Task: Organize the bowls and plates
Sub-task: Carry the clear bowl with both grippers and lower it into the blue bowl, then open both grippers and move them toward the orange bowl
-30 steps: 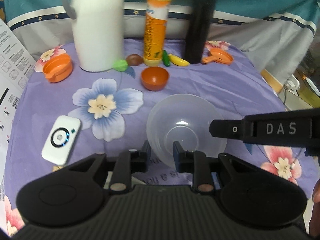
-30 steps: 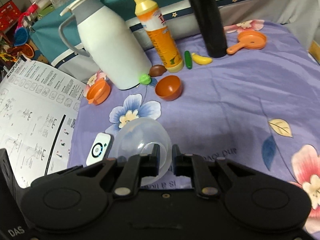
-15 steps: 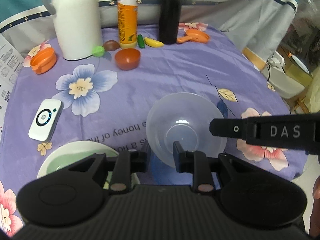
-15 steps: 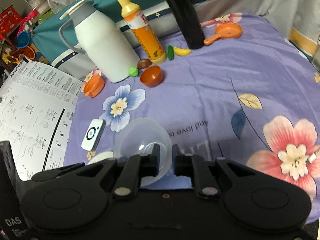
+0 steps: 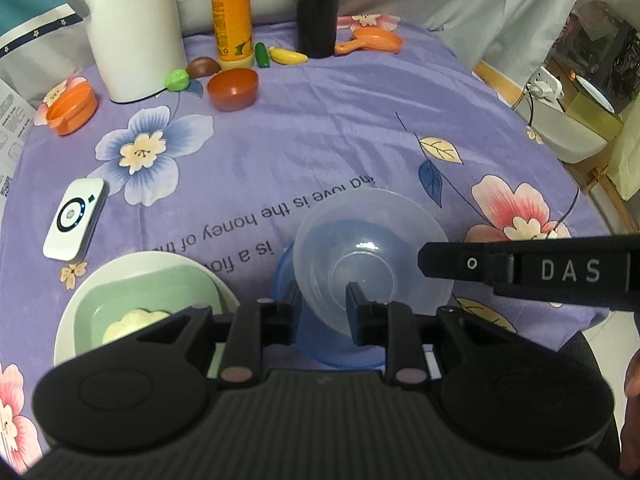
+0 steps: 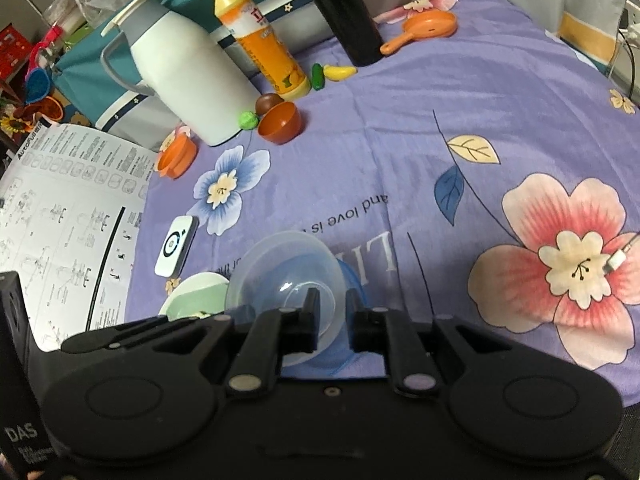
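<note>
- Step in hand: nesting. The clear bowl (image 5: pixel 372 232) hangs tilted, just over the blue bowl (image 5: pixel 285 280), which sits on the worktop (image 5: pixel 340 120) near its front edge.
- Left gripper (image 5: pixel 322 304): fingers closed on the near rim of the clear bowl, one inside the wall and one outside.
- Right gripper (image 6: pixel 332 312): fingers straddle the rim on the other side. The jaws are just starting to open, with the wall between them.
- Judgement: bowl stacking looks nearly done. Next move calls for levelling the clear bowl, settling it square into the blue one, then freeing both grips and lifting clear without dragging the stack.
- Edges: the blue bowl is close to the front edge, so a sideways tug on release could nudge the pair off.
- Neighbours: a green plate (image 5: pixel 160 292) on a white plate (image 5: pixel 80 308) lies just beside, on the left. A white device (image 5: pixel 74 220) sits beyond them.
- Open room: broad bare cloth ahead and to the right. Bottles and toys stand well apart at the back.
</note>
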Demonstrator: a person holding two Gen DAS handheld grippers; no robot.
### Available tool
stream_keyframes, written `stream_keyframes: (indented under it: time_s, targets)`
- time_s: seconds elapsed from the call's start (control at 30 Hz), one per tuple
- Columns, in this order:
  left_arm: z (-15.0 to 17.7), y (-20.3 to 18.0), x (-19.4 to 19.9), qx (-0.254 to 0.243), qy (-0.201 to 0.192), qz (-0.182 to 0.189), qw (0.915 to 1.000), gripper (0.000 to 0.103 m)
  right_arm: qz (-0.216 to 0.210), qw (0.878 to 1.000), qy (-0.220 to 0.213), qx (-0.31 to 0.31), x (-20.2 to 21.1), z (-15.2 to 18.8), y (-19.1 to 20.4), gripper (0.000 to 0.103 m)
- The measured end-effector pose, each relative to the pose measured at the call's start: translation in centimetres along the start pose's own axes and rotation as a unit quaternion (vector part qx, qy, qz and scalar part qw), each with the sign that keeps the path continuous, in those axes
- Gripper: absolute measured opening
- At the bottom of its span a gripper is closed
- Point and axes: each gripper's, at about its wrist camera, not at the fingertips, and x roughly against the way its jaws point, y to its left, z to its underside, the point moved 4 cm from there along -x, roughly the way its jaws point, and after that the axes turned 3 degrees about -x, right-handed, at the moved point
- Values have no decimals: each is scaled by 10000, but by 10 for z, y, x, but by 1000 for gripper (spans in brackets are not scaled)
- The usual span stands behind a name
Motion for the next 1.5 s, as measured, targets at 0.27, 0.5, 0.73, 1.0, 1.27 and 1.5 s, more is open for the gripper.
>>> stream_keyframes:
  time_s: [0.27, 0.5, 0.73, 1.0, 1.27, 1.5]
  targets:
    - [2, 0, -6, -11, 87, 18, 10000, 22, 2, 9999, 112, -70, -5, 5, -3, 15]
    - [2, -1, -9, -24, 64, 40, 10000, 39, 51, 9998, 161, -140, -9, 7, -6, 18]
    - [-4, 5, 19, -31, -539, -150, 9984, 92, 125, 9996, -233, -135, 1, 1, -4, 88]
    - [1, 26, 36, 244, -788, -188, 9964, 103, 328, 9976, -602, -73, 17, -8, -8, 103]
    - [4, 37, 35, 358, -823, -259, 9956, 103, 453, 9971, -618, 29, 17, -5, -7, 103]
    - [4, 41, 32, 429, -818, -256, 9954, 103, 516, 9966, -624, 163, 17, -5, -4, 103]
